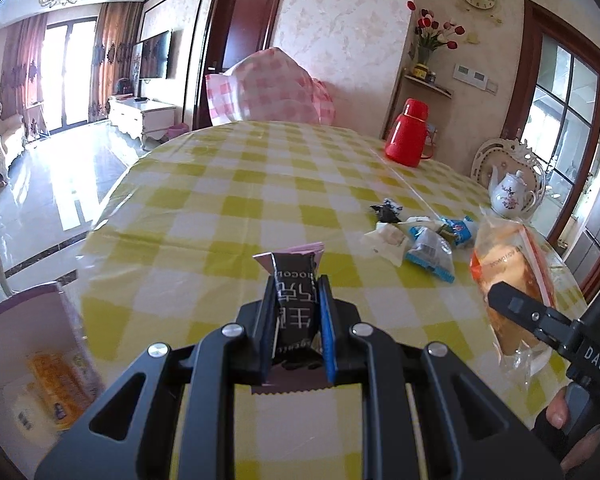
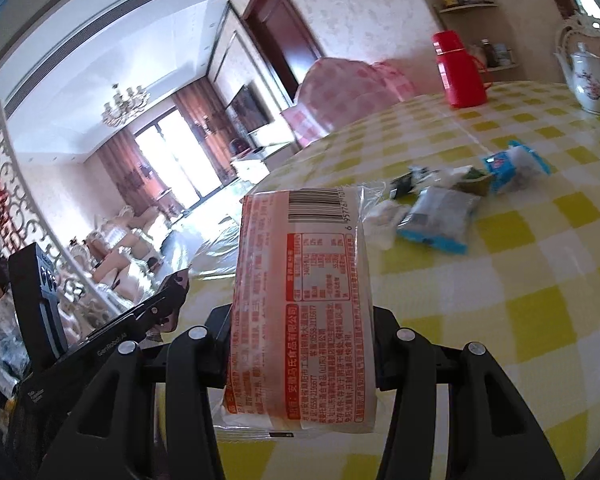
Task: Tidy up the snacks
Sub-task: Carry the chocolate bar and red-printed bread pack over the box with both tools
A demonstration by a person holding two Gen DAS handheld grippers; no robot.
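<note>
My left gripper [image 1: 296, 292] is shut on a small black chocolate snack packet [image 1: 294, 300] with pink ends, held above the yellow checked table [image 1: 240, 200]. My right gripper [image 2: 300, 312] is shut on a large orange-and-clear bread packet [image 2: 300, 300], label and barcode facing the camera; that packet also shows in the left wrist view [image 1: 508, 280]. A pile of several small wrapped snacks [image 1: 416, 236] lies on the table ahead to the right, also in the right wrist view [image 2: 448, 204]. The left gripper shows at the left of the right wrist view [image 2: 168, 300].
A purple-and-white box [image 1: 40, 360] holding orange packets stands at the table's left edge. A red thermos [image 1: 408, 134] and a white floral teapot [image 1: 510, 194] stand at the far right. A pink checked chair cover [image 1: 272, 88] rises behind the table.
</note>
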